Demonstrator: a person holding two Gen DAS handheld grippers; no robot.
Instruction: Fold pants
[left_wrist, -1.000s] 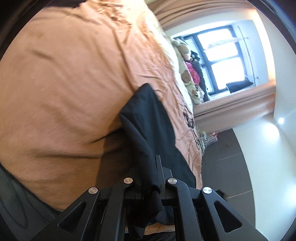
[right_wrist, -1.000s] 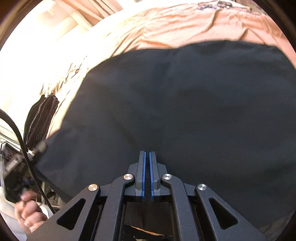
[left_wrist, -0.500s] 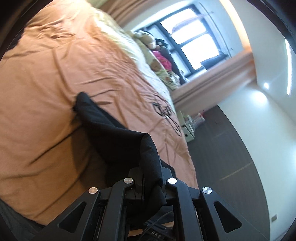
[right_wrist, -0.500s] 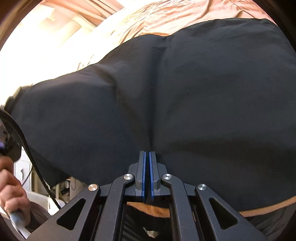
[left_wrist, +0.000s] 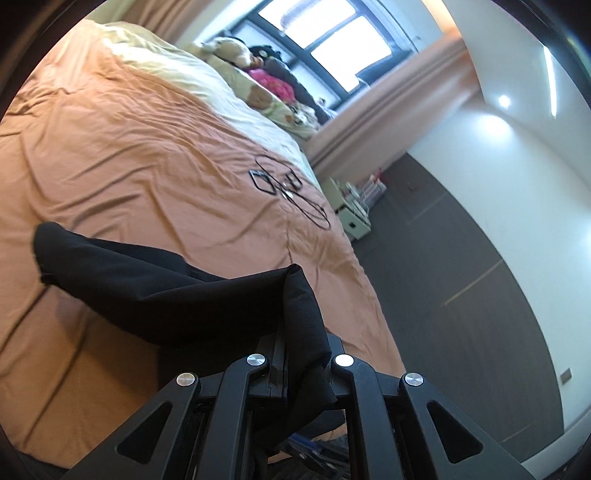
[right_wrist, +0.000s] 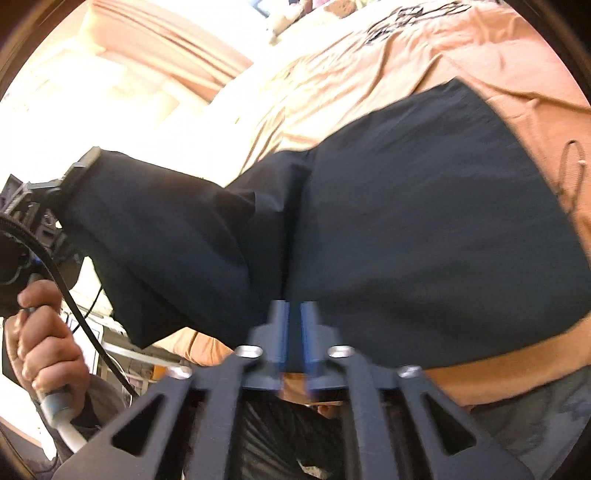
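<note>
One hand-held gripper clamping black pants, orange bedspread

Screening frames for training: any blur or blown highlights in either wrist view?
Right wrist view: motion blur smears the right claw and black pants; curtain at upper left blown out. Left wrist view: sharp, window overexposed, ceiling light flares; fisheye bends both.

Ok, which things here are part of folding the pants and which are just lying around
Part of the job:
- black pants
- left hand-held gripper, shut on the pants
- right hand-held gripper, jaws just opened, cloth between them
- orange bedspread, the folding surface

Just lying about:
- stuffed toys
- black cable
- small white cabinet
</note>
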